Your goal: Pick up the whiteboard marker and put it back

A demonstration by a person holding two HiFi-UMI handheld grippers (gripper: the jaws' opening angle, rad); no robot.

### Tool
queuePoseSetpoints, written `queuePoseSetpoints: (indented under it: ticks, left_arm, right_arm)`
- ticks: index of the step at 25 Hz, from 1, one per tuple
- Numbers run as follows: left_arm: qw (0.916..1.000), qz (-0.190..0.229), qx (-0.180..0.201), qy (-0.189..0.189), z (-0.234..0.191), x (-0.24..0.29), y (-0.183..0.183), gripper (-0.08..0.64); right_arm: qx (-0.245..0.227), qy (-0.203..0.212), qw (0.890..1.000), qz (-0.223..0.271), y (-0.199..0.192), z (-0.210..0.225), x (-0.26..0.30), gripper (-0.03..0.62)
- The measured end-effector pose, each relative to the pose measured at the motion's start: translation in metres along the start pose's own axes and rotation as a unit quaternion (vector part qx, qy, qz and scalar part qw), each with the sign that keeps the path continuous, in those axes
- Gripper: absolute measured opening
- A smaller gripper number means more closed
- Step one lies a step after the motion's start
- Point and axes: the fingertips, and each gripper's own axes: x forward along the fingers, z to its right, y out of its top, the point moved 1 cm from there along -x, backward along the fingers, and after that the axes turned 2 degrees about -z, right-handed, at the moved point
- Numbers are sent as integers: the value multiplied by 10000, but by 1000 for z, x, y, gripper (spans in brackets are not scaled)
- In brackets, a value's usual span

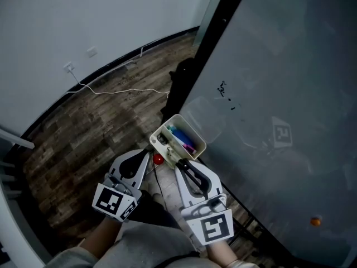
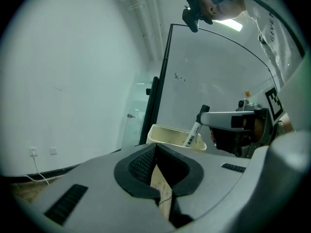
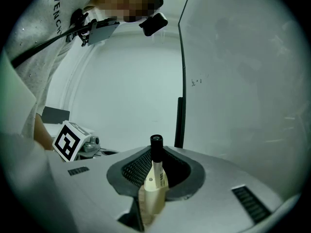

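Observation:
The whiteboard marker (image 3: 154, 173), white with a black cap, stands upright between the pads of my right gripper (image 3: 155, 161), which is shut on its barrel. In the left gripper view the marker (image 2: 194, 132) leans over the cream tray (image 2: 165, 132) with its lower end inside the rim. From above, my right gripper (image 1: 179, 162) reaches the tray's near edge (image 1: 192, 128); blue and pink pens lie inside it. My left gripper (image 1: 146, 154) hangs just left of the tray. Its jaws (image 2: 154, 147) meet at the tips with nothing between them.
The whiteboard (image 1: 279, 94) fills the right side, with small black marks and an orange magnet (image 1: 316, 221). Its black frame post (image 1: 206, 49) runs up beside the tray. A white cable (image 1: 122, 91) lies on the wooden floor. A small red thing (image 1: 158, 159) sits below the tray.

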Motion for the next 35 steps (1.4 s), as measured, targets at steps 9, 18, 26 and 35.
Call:
queuePoseSetpoints:
  ticks: [9,18,26,35]
  left_arm:
    - [10000,-51,-28,11,-3,0,-5,15]
    - [9999,-82,-59,21,-2,-1,-11,15]
    - [9999,-118,-88,28,0,-2,-15,15]
    - [9999,-104,-81,19,5,-5,-14,15]
  right_arm:
    - [-72,14,10000,-61,-11,-4,4,75]
    - [-13,-68,10000,-37,-22,-3,4,77]
    - [8,-81,10000,-25,-26,-2,1,77]
    - [-21,-24,10000,-69,-29,-9,-4,77]
